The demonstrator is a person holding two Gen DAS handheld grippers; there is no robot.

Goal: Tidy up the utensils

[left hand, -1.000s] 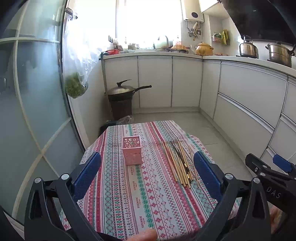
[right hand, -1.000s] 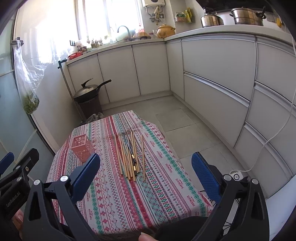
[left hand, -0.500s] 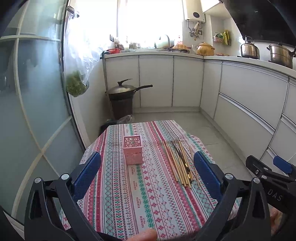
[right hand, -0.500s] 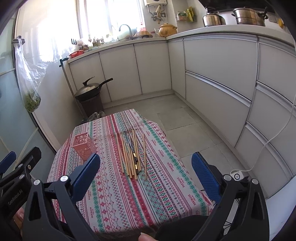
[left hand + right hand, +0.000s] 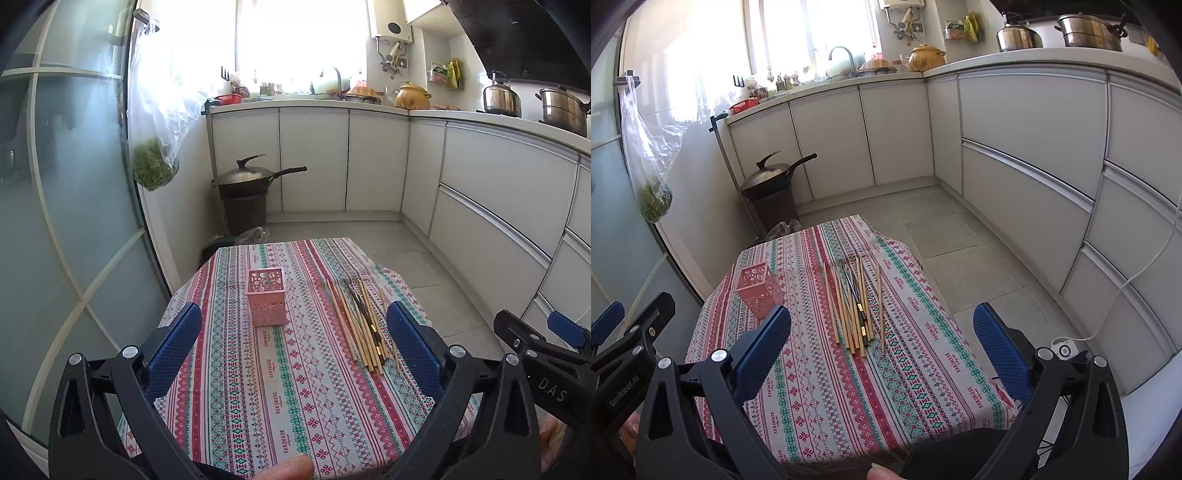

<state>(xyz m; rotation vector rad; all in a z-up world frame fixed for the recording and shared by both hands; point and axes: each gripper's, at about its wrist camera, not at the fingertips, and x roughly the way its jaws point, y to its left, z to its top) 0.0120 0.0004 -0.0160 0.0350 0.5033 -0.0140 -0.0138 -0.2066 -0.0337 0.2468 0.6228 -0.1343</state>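
Above striped tablecloth [image 5: 280,373], both grippers' fingers [image 5: 173,347] [image 5: 1001,347] spread wide, holding nothing

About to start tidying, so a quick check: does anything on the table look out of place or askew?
The chopsticks lie loose on the tablecloth beside the empty pink holder; one stick lies apart from the bundle. The holder stands upright. Nothing looks spilled or damaged.

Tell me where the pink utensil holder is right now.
The pink utensil holder stands upright on the striped tablecloth, left of the chopsticks and apart from them. In the right wrist view it sits near the table's left edge, beyond the left finger.
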